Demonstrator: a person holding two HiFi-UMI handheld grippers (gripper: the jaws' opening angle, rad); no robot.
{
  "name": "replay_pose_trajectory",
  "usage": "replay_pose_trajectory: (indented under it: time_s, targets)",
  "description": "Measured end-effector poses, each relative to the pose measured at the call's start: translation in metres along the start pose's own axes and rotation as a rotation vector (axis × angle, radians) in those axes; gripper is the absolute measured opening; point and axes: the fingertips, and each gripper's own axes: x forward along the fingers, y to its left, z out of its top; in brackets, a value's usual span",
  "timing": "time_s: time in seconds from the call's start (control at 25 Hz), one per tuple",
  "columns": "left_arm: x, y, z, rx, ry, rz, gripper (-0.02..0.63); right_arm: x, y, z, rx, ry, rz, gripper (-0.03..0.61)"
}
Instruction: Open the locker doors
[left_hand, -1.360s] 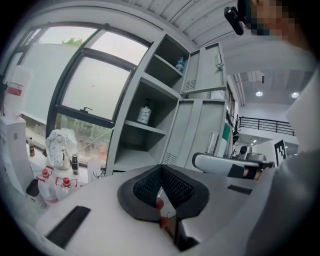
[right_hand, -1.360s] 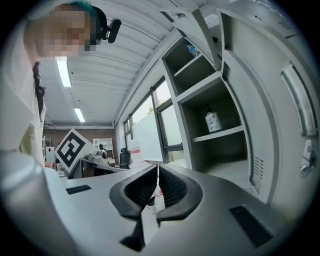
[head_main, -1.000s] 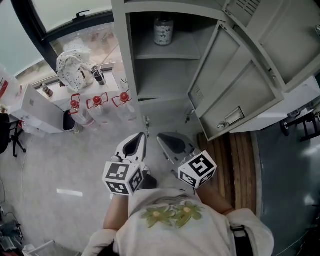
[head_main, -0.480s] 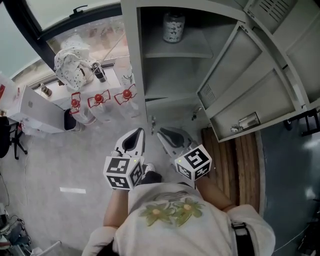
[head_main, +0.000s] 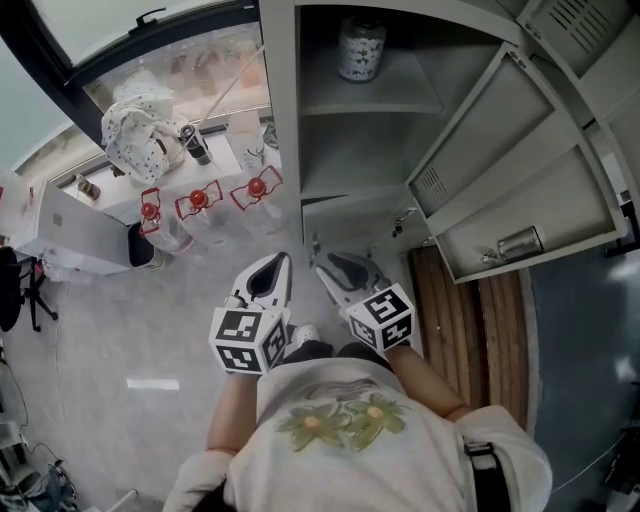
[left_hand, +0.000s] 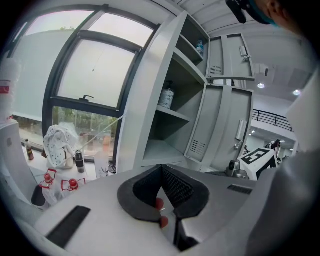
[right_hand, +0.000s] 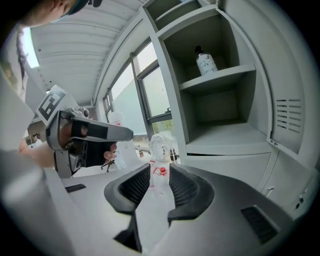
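The grey locker (head_main: 282, 120) stands with two doors swung out to the right: an upper door (head_main: 590, 50) and a middle door (head_main: 520, 200) with a metal handle (head_main: 515, 243). A patterned jar (head_main: 361, 48) sits on its shelf (head_main: 370, 100). Below the open compartment is a closed front panel (right_hand: 230, 161). My left gripper (head_main: 275, 264) is shut with nothing in it, its pads meeting (left_hand: 161, 168). My right gripper (head_main: 326, 270) has just been opening; its jaws (right_hand: 160, 170) stand apart with nothing between them. Both hang low in front of the locker, touching nothing.
Bottles with red caps (head_main: 200, 200) stand on the floor left of the locker, below a sill holding a white spotted bag (head_main: 140, 125) and a dark bottle (head_main: 192, 143). A white box (head_main: 80, 230) sits far left. Wooden planks (head_main: 470, 320) lie under the open doors.
The right gripper's jaws have parted from shut to open. Both grippers have sunk a little in front of the locker. The doors have not swung.
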Motion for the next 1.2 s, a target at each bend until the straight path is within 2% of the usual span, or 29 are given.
replay_pose_trajectory:
  time_s: [0.36, 0.84, 1.2]
  targets:
    - [0.003, 0.008, -0.013, -0.005, 0.024, -0.025, 0.029, 0.026, -0.021, -0.037, 0.083, 0.026, -0.101, 0.114]
    - [0.002, 0.02, -0.029, -0.029, 0.031, -0.014, 0.029, 0.062, -0.046, -0.073, 0.098, 0.095, -0.156, 0.115]
    - [0.006, 0.031, -0.049, -0.043, 0.063, -0.004, 0.029, 0.091, -0.058, -0.09, 0.071, 0.122, -0.172, 0.114]
